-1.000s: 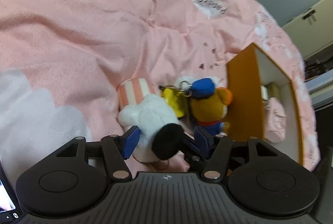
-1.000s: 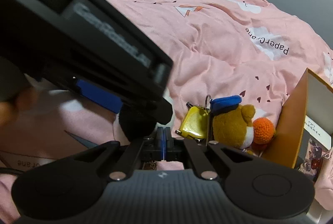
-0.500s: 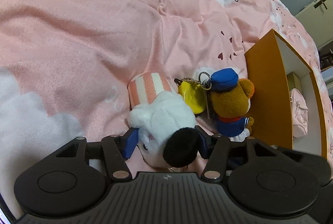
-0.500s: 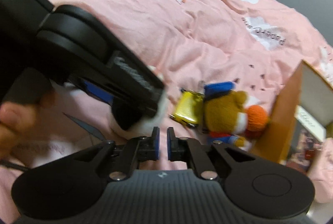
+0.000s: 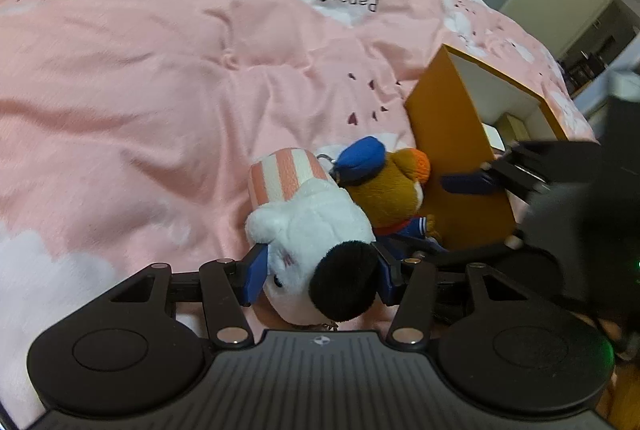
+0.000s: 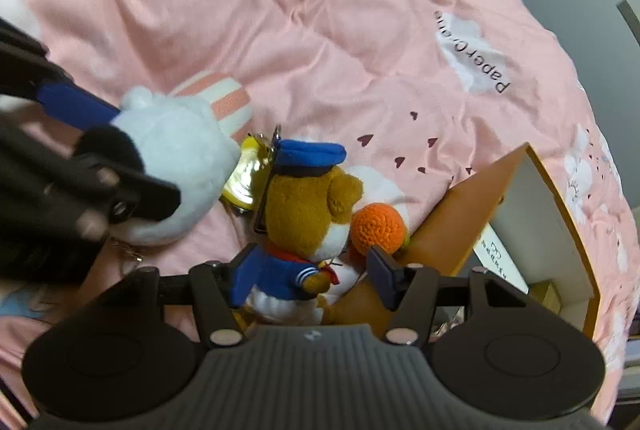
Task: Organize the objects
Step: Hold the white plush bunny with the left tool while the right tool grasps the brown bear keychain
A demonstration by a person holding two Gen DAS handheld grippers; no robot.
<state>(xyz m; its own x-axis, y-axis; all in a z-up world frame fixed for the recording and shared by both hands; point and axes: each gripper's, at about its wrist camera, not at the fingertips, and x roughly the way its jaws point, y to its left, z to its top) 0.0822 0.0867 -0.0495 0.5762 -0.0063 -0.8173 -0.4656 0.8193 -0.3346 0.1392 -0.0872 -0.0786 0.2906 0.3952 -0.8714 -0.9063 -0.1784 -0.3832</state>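
A pink duvet (image 5: 168, 102) fills nearly all of both views and lies bare and rumpled above and to the left of the toys — the widest open room is there. On the other side the ground is shut off by an orange box (image 5: 452, 158), standing open-topped with white inner walls; its near orange wall rises just beside the toys, and inside it some paper and small items show only in part.

The toys lie packed in a short row against that wall. The white plush (image 5: 312, 230), with a black ear and a pink-striped cap, lies nearest the open bedding. The left gripper (image 5: 318, 276) straddles its head, blue pads at either cheek, and its jaws are closing; whether the pads press yet I cannot tell from the left wrist view. Touching the plush is the brown bear (image 6: 304, 206) in a blue cap and sailor top. A yellow keyring charm (image 6: 244, 178) is wedged between the two, and an orange crochet ball (image 6: 378, 228) sits between the bear's head and the box wall.

The right gripper (image 6: 310, 276) has its jaws opening around the bear's lower body — the pads stand clear of it. Its right finger (image 6: 380, 272) lies close against the box wall, with little room to spare.
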